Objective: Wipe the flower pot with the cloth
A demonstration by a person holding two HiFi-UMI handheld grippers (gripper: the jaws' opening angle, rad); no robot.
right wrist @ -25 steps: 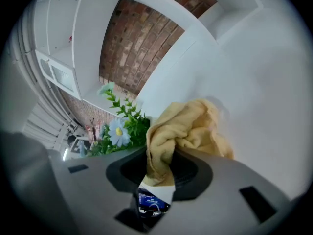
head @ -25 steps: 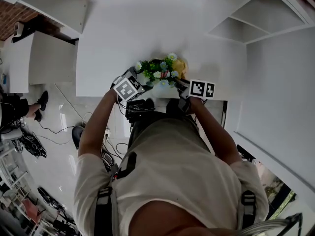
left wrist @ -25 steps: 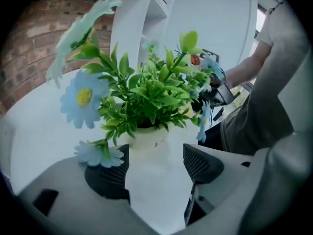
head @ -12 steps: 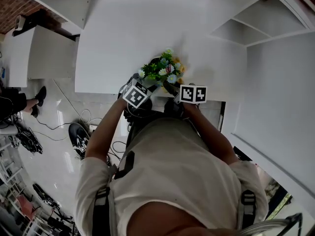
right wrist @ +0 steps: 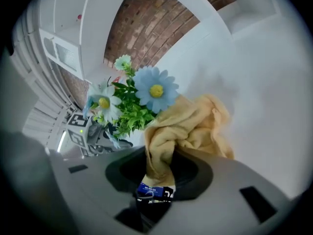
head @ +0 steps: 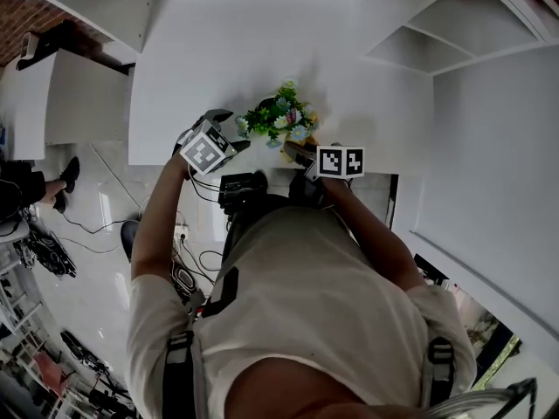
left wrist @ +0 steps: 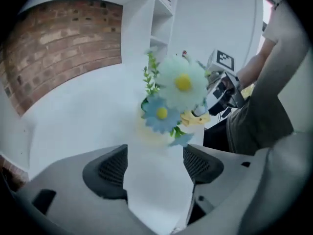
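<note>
Surface: big plain white surface (head: 244, 51) that runs off to the far side. The person stands at its near edge.
Room: red brick wall (left wrist: 58, 48) at the far end, white open shelving unit (head: 437, 42) on the right, low white cabinet (head: 79, 103) on the left, glossy white floor (head: 105, 199) below.
Flower pot: small pale flower pot (left wrist: 151, 133), pretty blurry in the left gripper view, stuffed with blue and white fake daisies (head: 281, 119) and green sprigs. It sits on the surface close to the near edge, between the two claws.
Left claw: left claw (head: 229, 127) hangs left of the daisies, tilted down at the surface and apart from the pot. It's released, jaws spread wide with only white surface between them and the pot just ahead of the tips.
Right claw: right claw (head: 295, 151) comes in from the near right, angled down a bit. It's clenched on the crumpled yellow terry cloth (right wrist: 193, 124), one fold pinched between the pads and the rest bunched out in front.
Cloth: bunched up against the near-right side of the plant, under a blue daisy. It hides the pot in the right gripper view, so I can't tell if it actually touches.
Arms: both forearms reach forward from the person's pale T-shirt (head: 306, 304).
Vs earlier: half a second back the left claw was tucked right beside the daisies, and now it's swung out left, clear of them. Its jaws have just been opening, with nothing in them. Right claw, cloth and pot are pretty much where they were.
</note>
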